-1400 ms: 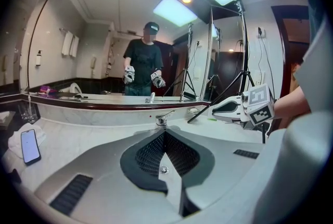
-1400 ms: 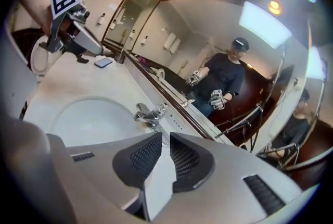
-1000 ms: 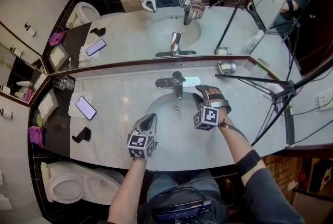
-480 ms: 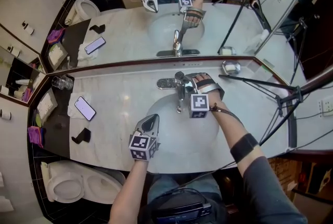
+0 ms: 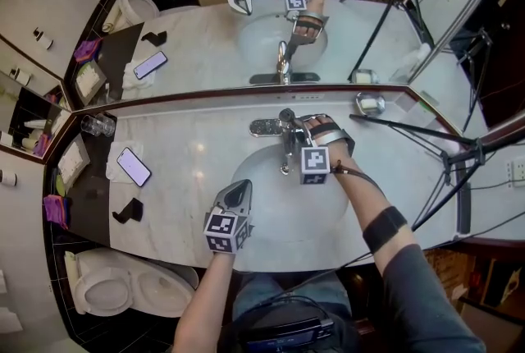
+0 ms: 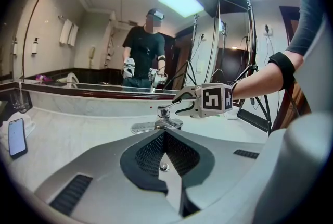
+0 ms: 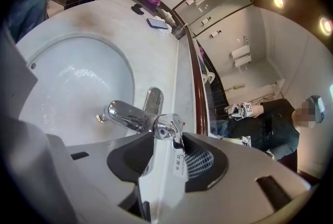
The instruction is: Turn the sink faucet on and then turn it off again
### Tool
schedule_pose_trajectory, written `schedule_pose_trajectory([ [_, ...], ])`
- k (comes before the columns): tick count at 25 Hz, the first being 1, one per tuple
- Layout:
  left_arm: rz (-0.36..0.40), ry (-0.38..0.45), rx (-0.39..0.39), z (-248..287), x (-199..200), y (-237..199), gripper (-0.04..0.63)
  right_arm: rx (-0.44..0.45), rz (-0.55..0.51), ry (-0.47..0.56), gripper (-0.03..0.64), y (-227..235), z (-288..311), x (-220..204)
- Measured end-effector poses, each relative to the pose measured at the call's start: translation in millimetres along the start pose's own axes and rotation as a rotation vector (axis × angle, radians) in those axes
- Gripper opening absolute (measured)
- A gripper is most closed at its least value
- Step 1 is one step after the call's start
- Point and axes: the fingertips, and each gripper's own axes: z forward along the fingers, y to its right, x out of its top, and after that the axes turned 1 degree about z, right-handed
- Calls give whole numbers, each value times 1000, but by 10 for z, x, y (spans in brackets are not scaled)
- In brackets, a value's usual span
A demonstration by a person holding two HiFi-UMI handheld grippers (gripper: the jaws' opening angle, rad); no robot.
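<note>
Nearest, the left tongs (image 5: 239, 185) hang at the 7 o'clock rim of the basin (image 5: 271, 220), jaws together and empty. At the basin's 12 o'clock, the right tongs (image 7: 165, 138) have just been closing and clamp the top of the chrome faucet (image 5: 284, 138). On the pale marble tabletop (image 5: 189, 142), a smartphone (image 5: 134, 167) lies at 9 o'clock and a tripod (image 5: 460, 204) stands at 3 o'clock. A mirror (image 5: 205, 39) runs along the back edge. Only the right gripper view shows the white tag (image 7: 178, 161) hanging off the faucet.
</note>
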Motion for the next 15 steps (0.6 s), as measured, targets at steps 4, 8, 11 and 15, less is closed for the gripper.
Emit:
schedule_pose_trajectory([
  [4,-7,-6,-8,16,-42,41,-12,-3,-43,-18,170,-59,31,-39],
  [8,-9,-3,-7,19,-24,32,-12,-3,-53,-28,170,-67,32,-48],
  [11,-11,-2,-6,22,-9,21,-12,-3,-39,-28,169,-90,16,-49],
  [15,-12,-5,-3,25,-28,19,-12,-3,-26,-19,169,-166,1,-62],
])
